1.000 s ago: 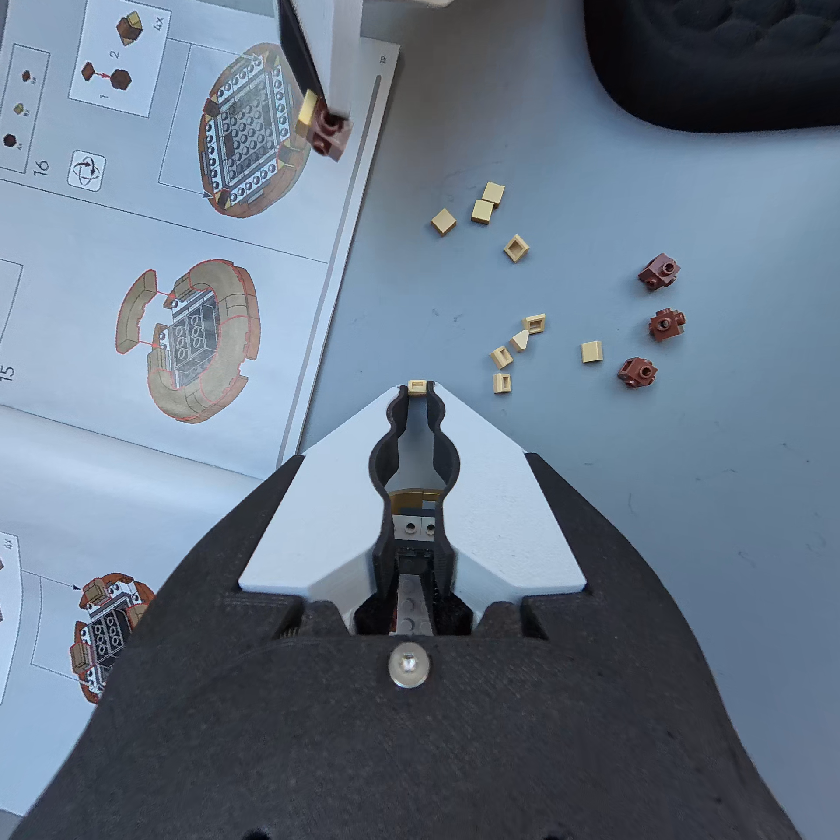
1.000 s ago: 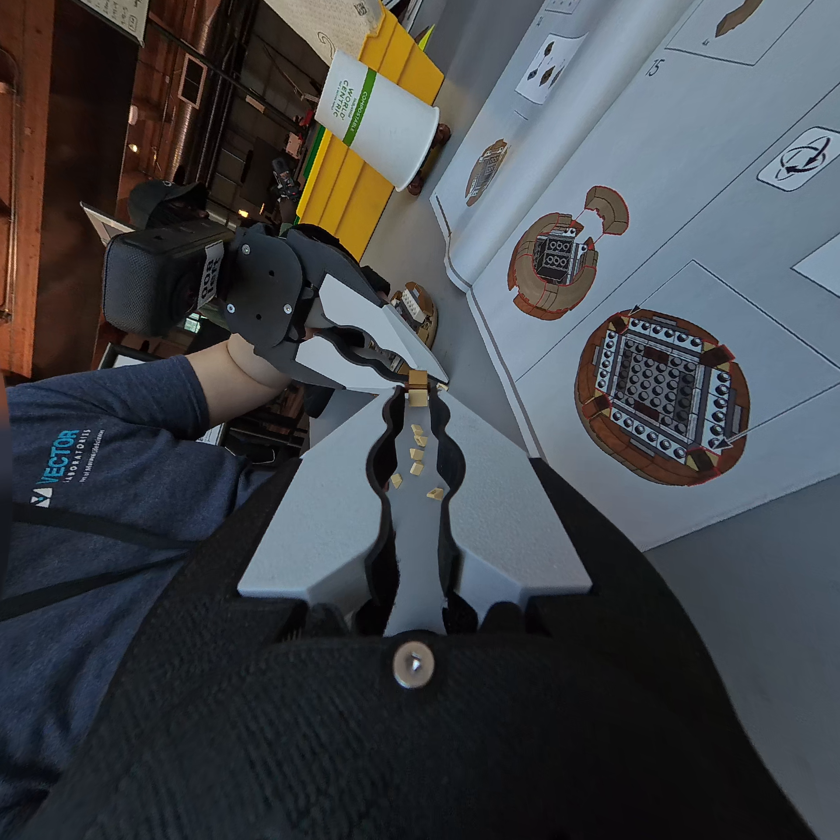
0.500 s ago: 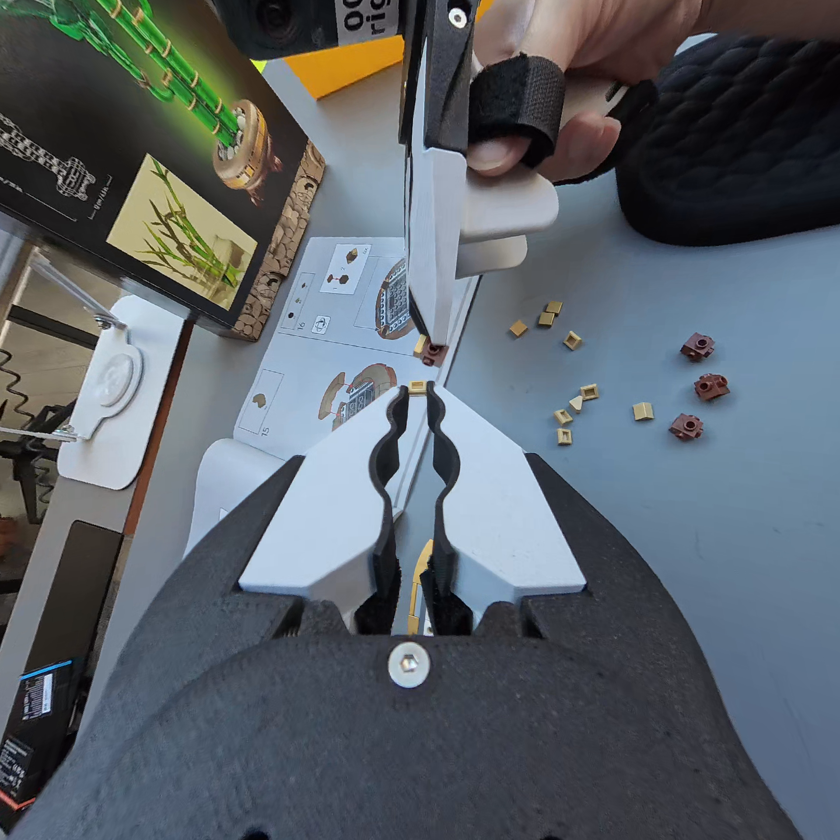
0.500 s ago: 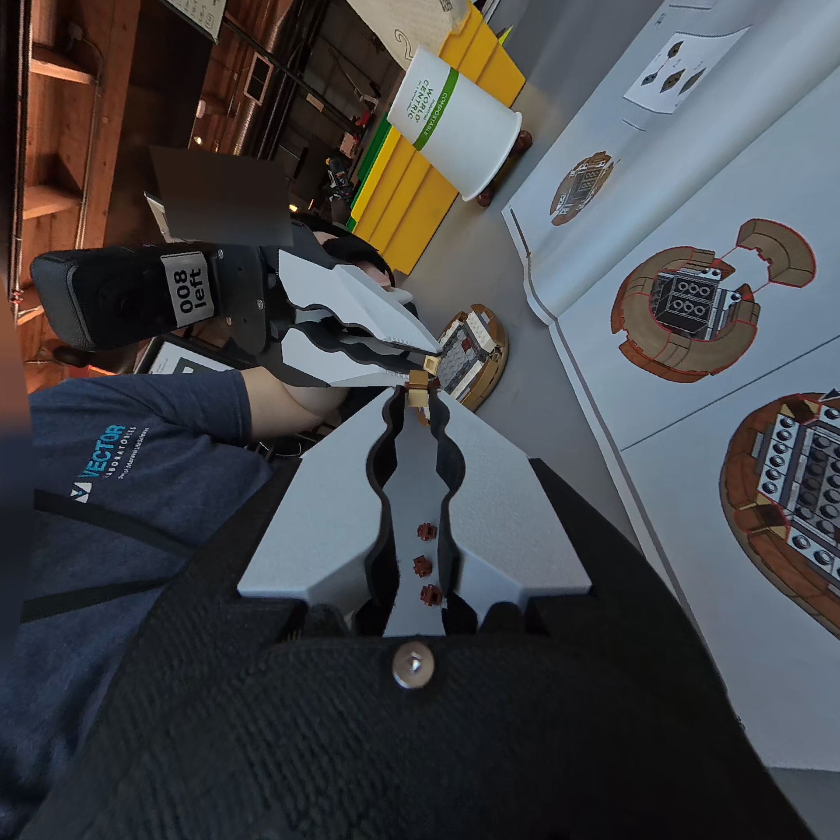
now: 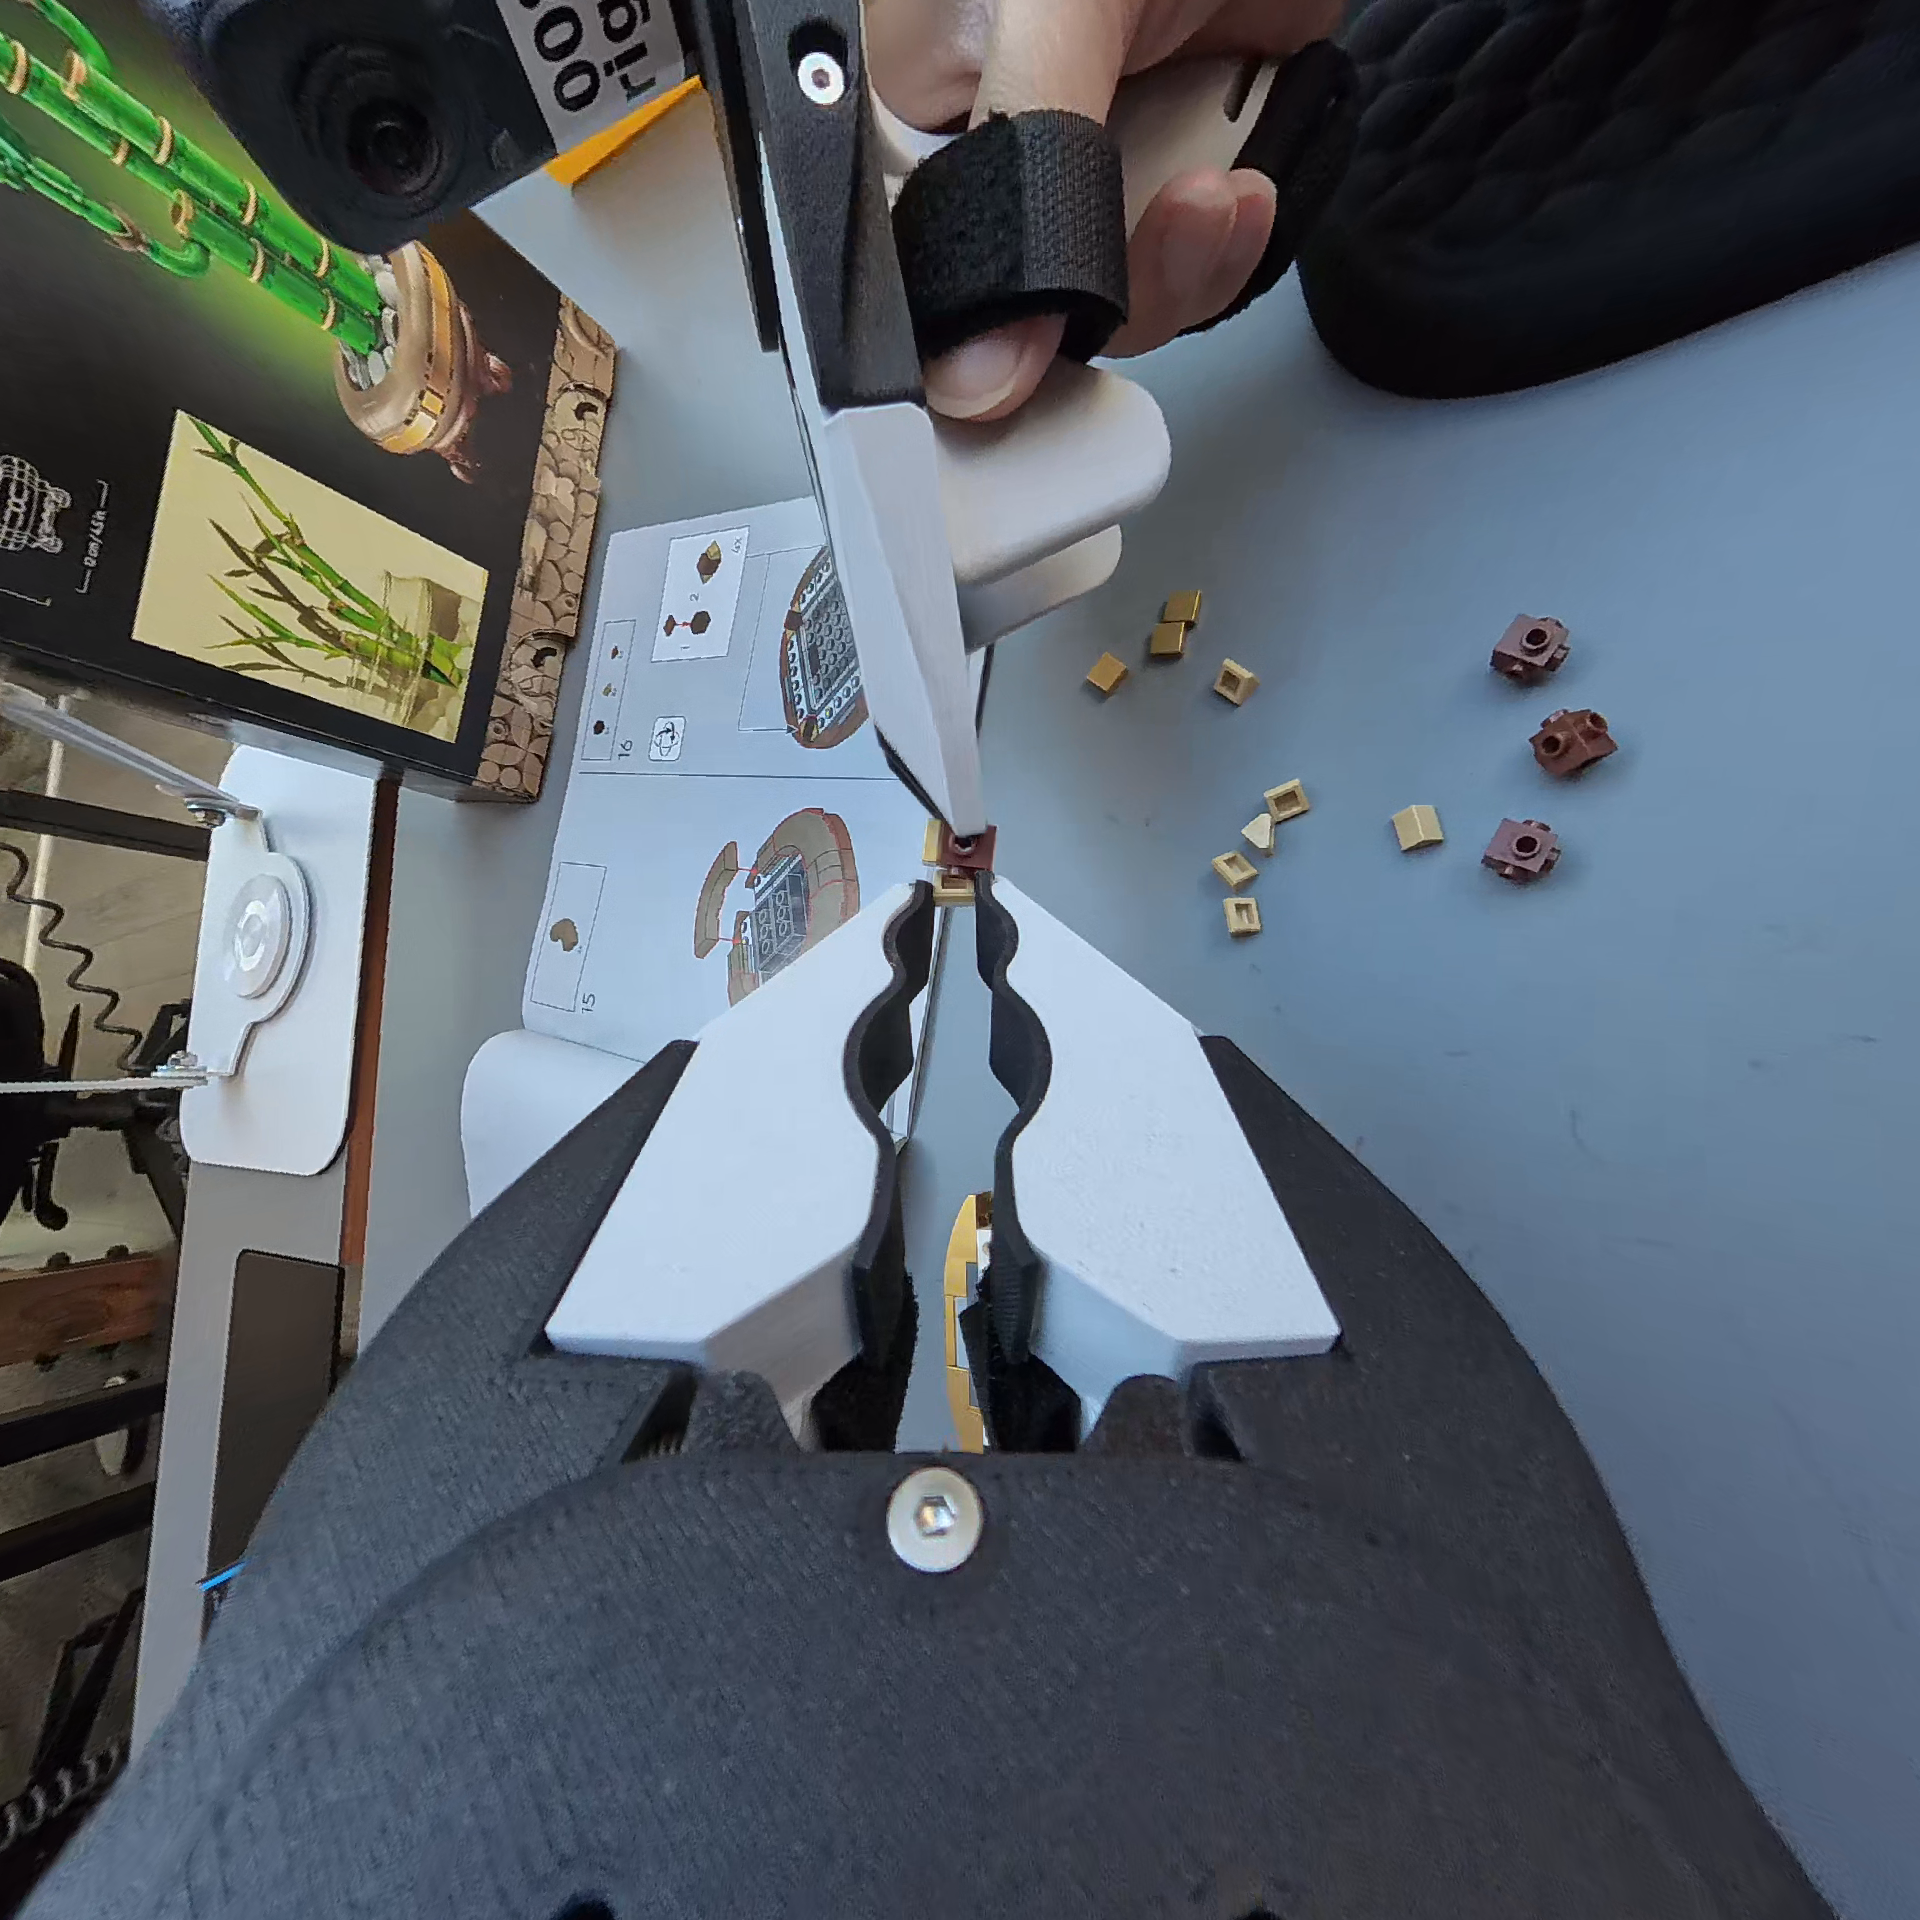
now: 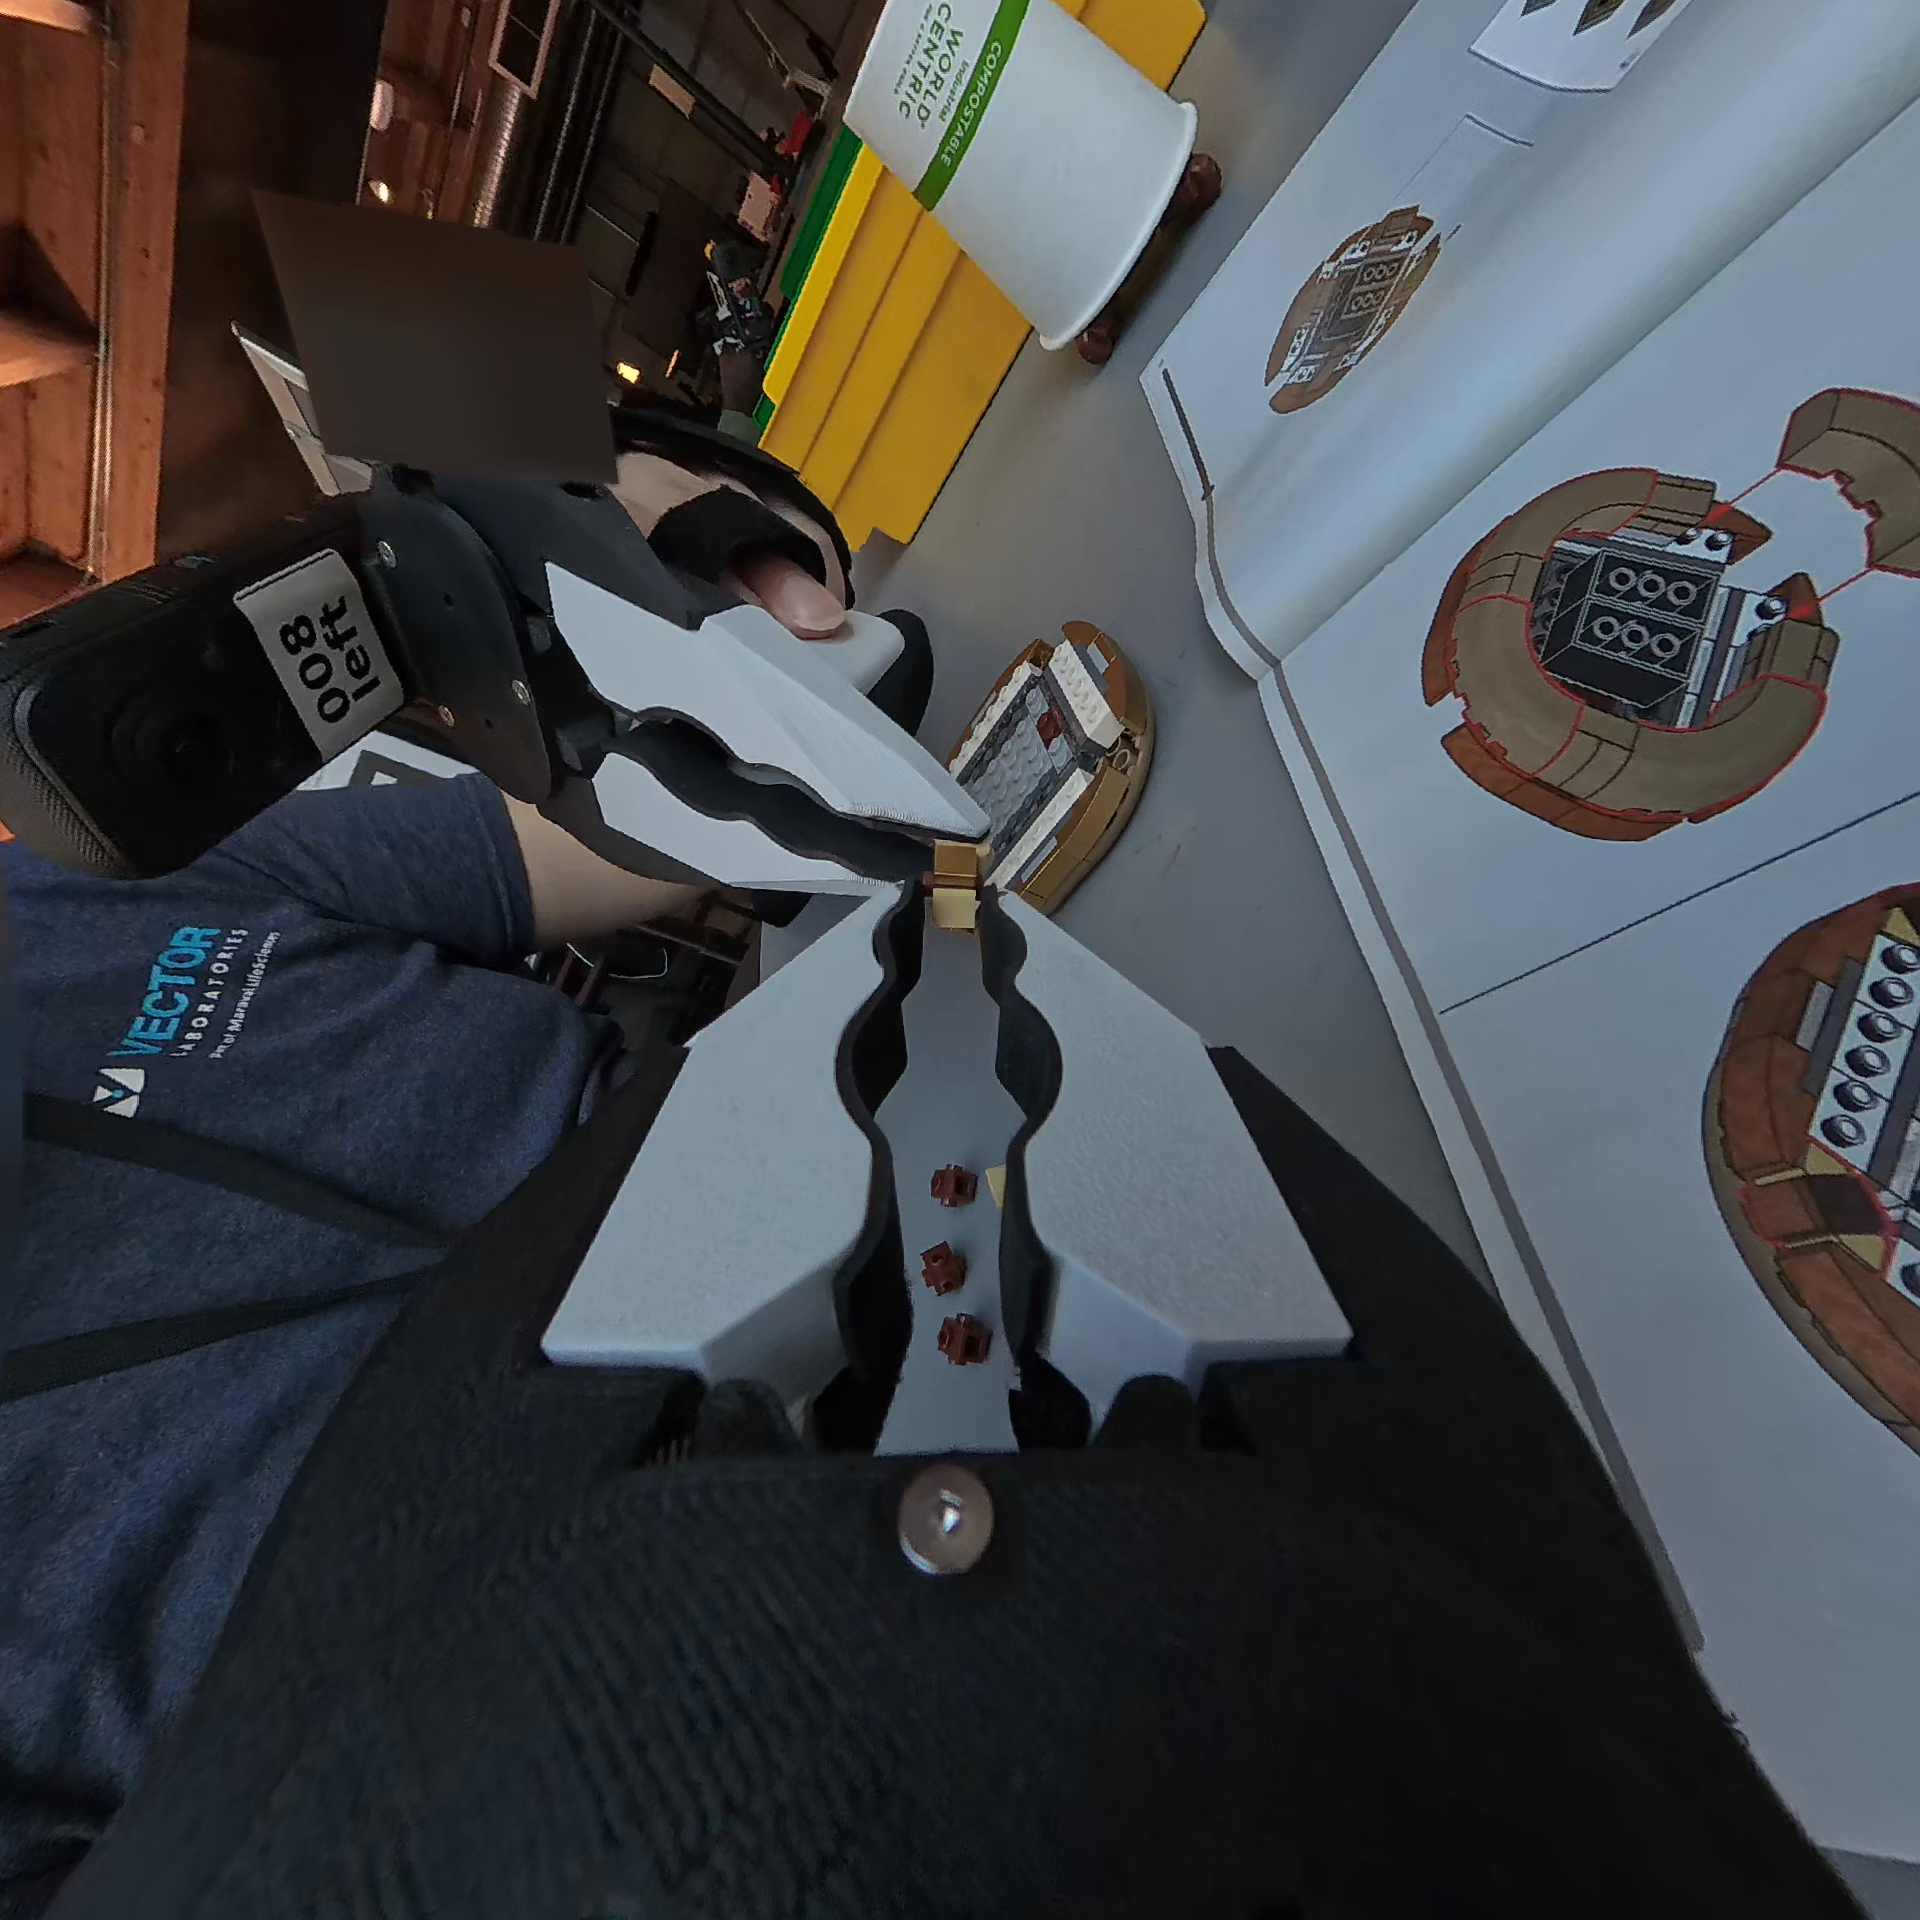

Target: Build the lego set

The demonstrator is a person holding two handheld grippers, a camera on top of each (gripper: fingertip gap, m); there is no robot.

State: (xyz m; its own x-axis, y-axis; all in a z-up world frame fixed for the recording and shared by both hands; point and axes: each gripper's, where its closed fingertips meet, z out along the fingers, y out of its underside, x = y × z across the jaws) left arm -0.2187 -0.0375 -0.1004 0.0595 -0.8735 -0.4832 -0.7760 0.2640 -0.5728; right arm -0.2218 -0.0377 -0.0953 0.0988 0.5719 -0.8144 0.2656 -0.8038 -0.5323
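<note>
My left gripper (image 5: 951,894) is shut on a small tan tile (image 5: 953,885), held in the air. My right gripper (image 6: 950,896) is shut on a reddish-brown brick (image 5: 969,847) with a tan tile (image 6: 954,909) on one side. The two gripper tips meet, and the left's tile (image 6: 956,860) touches the brick. In the left wrist view the right gripper (image 5: 961,821) comes down from above. The round brown and grey build (image 6: 1060,758) lies on the table beyond the tips. Three loose brown bricks (image 5: 1527,649) and several tan tiles (image 5: 1236,681) lie on the grey table.
The open instruction booklet (image 5: 727,727) lies left of the loose parts and fills the right of the right wrist view (image 6: 1558,935). The set's box (image 5: 260,468) stands at the far left. A black pad (image 5: 1662,156), a paper cup (image 6: 1029,156) and yellow bins (image 6: 904,343) sit farther off. Both grippers' tips are close together, under 4 cm apart.
My left gripper has lifted and tilted up from over the table. The two grippers have closed in on each other, and the tan tile now touches the brown brick.
</note>
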